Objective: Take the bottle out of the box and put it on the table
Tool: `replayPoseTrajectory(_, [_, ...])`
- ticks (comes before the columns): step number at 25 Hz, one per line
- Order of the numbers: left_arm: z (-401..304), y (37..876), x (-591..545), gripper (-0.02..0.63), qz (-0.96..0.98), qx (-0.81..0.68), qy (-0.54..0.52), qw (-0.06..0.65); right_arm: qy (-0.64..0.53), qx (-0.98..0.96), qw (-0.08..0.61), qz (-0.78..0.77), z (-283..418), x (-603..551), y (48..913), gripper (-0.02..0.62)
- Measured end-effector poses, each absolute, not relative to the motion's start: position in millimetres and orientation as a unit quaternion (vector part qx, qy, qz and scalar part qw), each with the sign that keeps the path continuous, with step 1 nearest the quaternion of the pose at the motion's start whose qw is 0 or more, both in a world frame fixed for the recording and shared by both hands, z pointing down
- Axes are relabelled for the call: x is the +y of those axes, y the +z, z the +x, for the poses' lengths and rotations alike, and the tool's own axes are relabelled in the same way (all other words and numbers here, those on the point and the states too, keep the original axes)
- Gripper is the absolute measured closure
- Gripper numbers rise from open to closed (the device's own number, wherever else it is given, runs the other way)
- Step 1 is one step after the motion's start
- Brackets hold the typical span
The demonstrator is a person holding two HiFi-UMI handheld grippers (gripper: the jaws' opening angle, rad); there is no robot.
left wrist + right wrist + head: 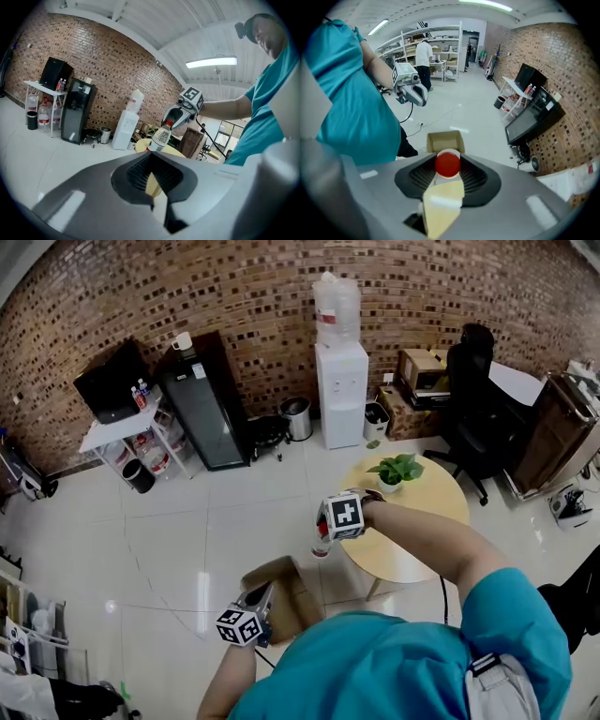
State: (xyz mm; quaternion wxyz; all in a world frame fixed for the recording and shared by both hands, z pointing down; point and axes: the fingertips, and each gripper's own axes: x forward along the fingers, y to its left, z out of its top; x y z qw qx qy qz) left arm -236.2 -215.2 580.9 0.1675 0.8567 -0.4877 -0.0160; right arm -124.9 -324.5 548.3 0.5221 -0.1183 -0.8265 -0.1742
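- My right tongs (pixel 328 532) are clenched on the bottle (pixel 322 546) at its neck; in the right gripper view the red cap (pixel 447 164) sits squarely between the two jaws
- The bottle is clear of the box (pixel 289 594) and up in the air, hanging below the tongs with its long axis close to upright, base down; from the left gripper view it leans a little
- The box stands open on the floor, below and to the left of the bottle in the head view, and I see nothing inside it in the right gripper view
- What the next move turns on, as I judge it: the round yellow counter (pixel 427 517) lies just to the right of the bottle in the head view, and the bottle hangs about over its near edge, so it should go further in over the top and then straight down, base first
- The potted plant (pixel 397 471) stands on the far side of the counter, well apart from the bottle
- My left tongs (pixel 262 606) hang low beside the box with the jaws a narrow gap apart and nothing between them
- The right hand is the nearer to the counter by far, and it has the bottle, so the placing falls to it
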Motion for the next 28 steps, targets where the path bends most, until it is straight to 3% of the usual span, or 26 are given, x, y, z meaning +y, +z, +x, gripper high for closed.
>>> replayPoseTrajectory(4, [-161.1, 582.6, -237.5, 0.607, 0.861, -0.482, -0.012, 0.161, -0.086, -0.811, 0.558, -0.152, -27.2, -313.0, 557.2, 0.446])
replayPoseTrajectory(8, [-92.6, 591.6, -258.7, 0.607, 0.862, -0.48, -0.018, 0.161, -0.163, -0.827, 0.527, -0.106, 22.2, -359.2, 548.8, 0.446])
replayPoseTrajectory(15, [6.4, 587.8, -295.9, 0.607, 0.875, -0.457, -0.005, 0.162, -0.136, -0.836, 0.525, -0.077, 121.8, -400.8, 555.7, 0.446])
replayPoseTrajectory(28, [86.5, 617.5, -406.5, 0.607, 0.937, -0.307, 0.042, 0.162, -0.042, -0.834, 0.548, 0.045, 230.0, -493.1, 597.6, 0.446])
